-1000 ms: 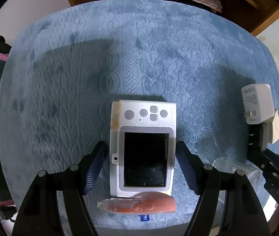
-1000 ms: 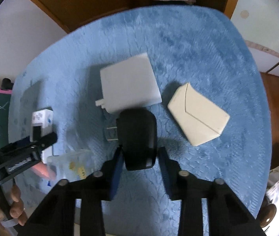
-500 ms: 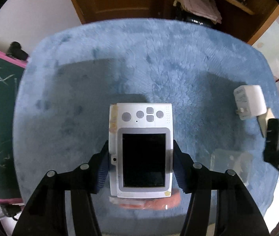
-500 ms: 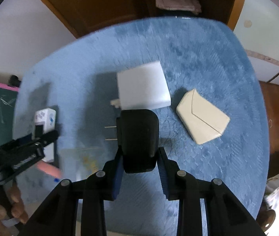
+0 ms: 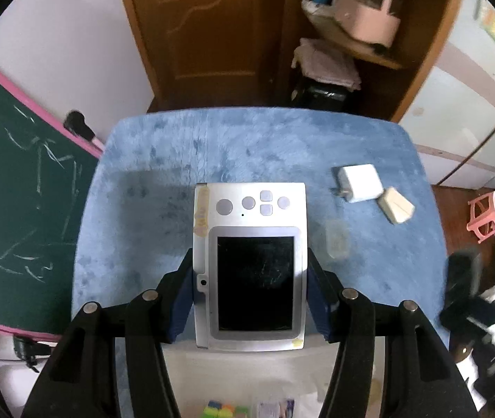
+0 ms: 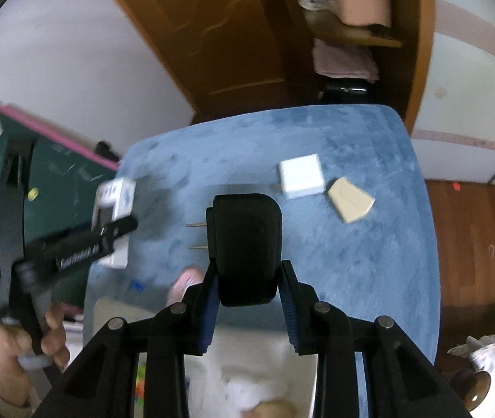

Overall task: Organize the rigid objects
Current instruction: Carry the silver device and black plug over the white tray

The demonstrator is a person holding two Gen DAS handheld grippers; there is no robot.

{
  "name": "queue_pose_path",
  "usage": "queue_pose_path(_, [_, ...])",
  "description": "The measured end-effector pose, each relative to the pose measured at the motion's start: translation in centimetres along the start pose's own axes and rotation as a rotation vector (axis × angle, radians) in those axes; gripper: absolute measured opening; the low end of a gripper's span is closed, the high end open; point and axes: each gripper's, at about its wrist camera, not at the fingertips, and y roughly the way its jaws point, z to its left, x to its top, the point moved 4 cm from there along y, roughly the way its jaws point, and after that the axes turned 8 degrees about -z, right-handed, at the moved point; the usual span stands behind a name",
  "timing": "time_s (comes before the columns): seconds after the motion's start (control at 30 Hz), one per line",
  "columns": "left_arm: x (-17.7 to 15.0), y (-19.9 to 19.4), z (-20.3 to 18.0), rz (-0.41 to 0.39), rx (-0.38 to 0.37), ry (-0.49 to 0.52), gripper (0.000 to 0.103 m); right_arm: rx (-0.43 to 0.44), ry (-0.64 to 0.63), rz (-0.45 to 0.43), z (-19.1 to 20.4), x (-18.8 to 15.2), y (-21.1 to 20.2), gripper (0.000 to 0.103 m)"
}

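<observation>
My left gripper (image 5: 249,289) is shut on a white handheld device with a dark screen and grey buttons (image 5: 251,244), held high above the blue mat (image 5: 164,188). My right gripper (image 6: 247,285) is shut on a black plug adapter (image 6: 245,244) with two prongs pointing left, also lifted above the mat. On the mat lie a white charger block (image 5: 360,183), a cream wedge-shaped box (image 5: 395,204) and a small clear plastic case (image 5: 334,242). The charger (image 6: 301,176) and the cream box (image 6: 350,200) show in the right wrist view too. The left gripper with the device (image 6: 113,216) shows at the left there.
A green chalkboard with a pink frame (image 5: 14,216) stands left of the mat. A wooden door (image 5: 205,35) and shelves (image 5: 352,41) are behind. A pink stool (image 5: 488,217) is on the floor at right. A white surface with small colourful items (image 5: 226,411) lies below the grippers.
Both grippers have risen and pulled back from the mat with their objects. The mat looks smaller and the room shows behind it. The charger, cream box and clear case stayed on the mat.
</observation>
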Motion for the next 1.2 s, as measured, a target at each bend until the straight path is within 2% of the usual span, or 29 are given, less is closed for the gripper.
queue_pose_path(0.23, [-2.8,-5.1,-2.4,-0.022,0.003,0.054,0.060,0.037,-0.119,0.039,2.8,-5.9,-2.8,0.033])
queue_pose_path(0.43, [-6.4,-6.8,-3.4,-0.001,0.001,0.071,0.060,-0.010,-0.239,0.046,3.2,-10.7,-4.0,0.033])
queue_pose_path(0.63, [-10.2,-5.8,-3.2,0.066,0.030,0.043,0.060,-0.006,-0.289,0.093,3.3,-15.1,-3.6,0.033])
queue_pose_path(0.77, [-12.3,-4.8,-3.0,0.133,0.048,-0.004,0.060,0.002,-0.322,0.085,4.0,-16.9,-3.8,0.033])
queue_pose_path(0.9, [-13.8,-4.0,-2.9,0.186,0.089,-0.004,0.060,0.020,-0.330,0.071,4.1,-18.5,-3.6,0.033])
queue_pose_path(1.2, [-16.2,-2.4,-3.5,0.270,0.122,0.028,0.060,0.004,-0.326,0.050,2.7,-19.4,-3.1,0.033])
